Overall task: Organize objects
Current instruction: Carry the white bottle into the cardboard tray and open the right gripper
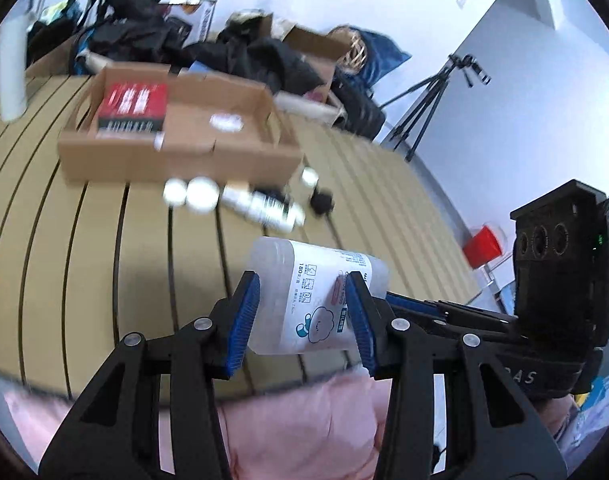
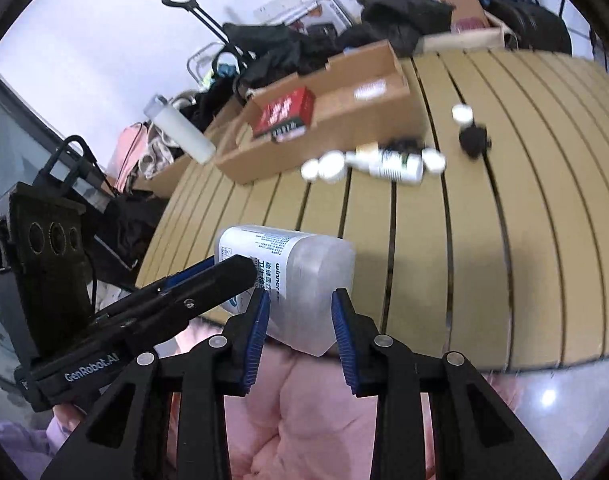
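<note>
A clear plastic bottle (image 1: 296, 264) with a white printed label lies on its side in the air above the near edge of the slatted table (image 1: 104, 260). My left gripper (image 1: 303, 284) is shut on its labelled middle, blue pads pressing both sides. My right gripper (image 2: 301, 298) is shut on the bare end of the same bottle (image 2: 308, 264). Each gripper shows in the other's view: the left gripper (image 2: 228, 274) comes in from the left, the right gripper (image 1: 396, 298) from the right.
A shallow cardboard box (image 1: 176, 156) farther back holds a red packet (image 1: 132, 106). Before it lie small white bottles (image 1: 264, 204) and a black lump (image 1: 322, 202). A white cylinder (image 1: 11, 68) stands far left, a tripod (image 1: 428, 104) right. Pink clothing (image 1: 304, 420) lies below.
</note>
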